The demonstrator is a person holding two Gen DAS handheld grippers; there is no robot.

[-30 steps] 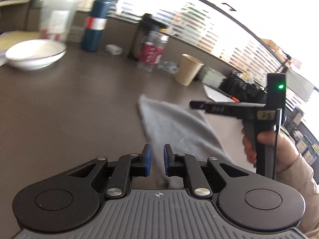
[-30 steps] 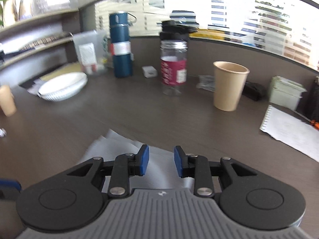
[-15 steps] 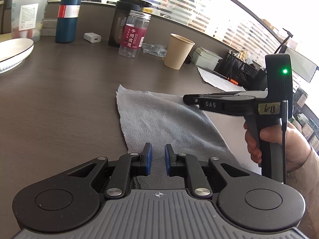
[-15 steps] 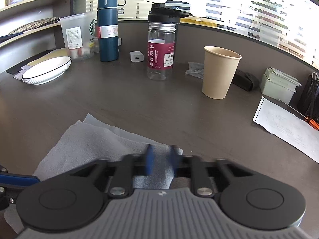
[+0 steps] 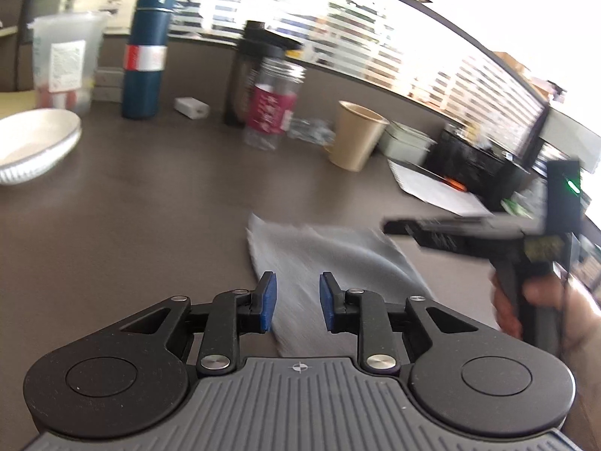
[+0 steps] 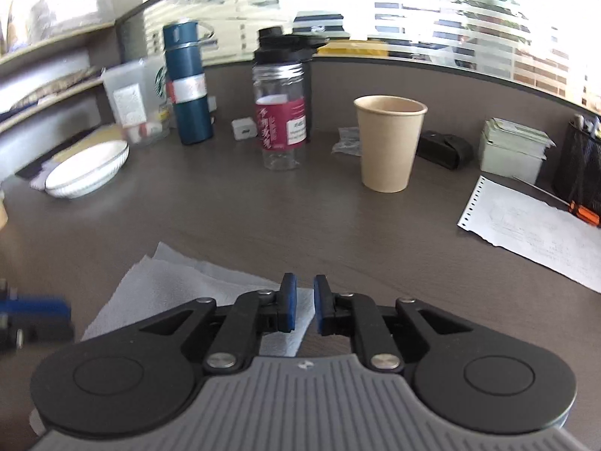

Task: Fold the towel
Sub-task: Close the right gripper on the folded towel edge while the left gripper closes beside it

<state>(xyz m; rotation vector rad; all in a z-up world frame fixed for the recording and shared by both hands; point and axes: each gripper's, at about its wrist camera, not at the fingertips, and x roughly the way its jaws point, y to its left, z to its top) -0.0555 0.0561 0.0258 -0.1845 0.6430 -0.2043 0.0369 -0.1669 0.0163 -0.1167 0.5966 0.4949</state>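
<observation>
Along the back of the dark desk [image 6: 263,218] stand a blue flask [image 6: 186,86], a clear jar [image 6: 280,120] with a red label and no visible contents, a tan paper cup [image 6: 388,143] whose inside is not visible, a lidded plastic tub [image 6: 131,105] with small items inside, and a white bowl [image 6: 88,169] that looks bare inside. Grey towel [image 5: 323,259] lies flat on the desk near the front edge, a lower layer showing at its far corner in the right wrist view. Versus half a second ago: left gripper [image 5: 296,306] has widened from a narrow gap to a moderate one, nothing between the pads; right gripper [image 6: 305,306] now shows a narrow gap with towel edge seen through it, grip on cloth cannot be told. Both views show motion blur. Right gripper sits level over the towel's right edge in the left wrist view, handle upright in the person's right hand [image 5: 541,304].
</observation>
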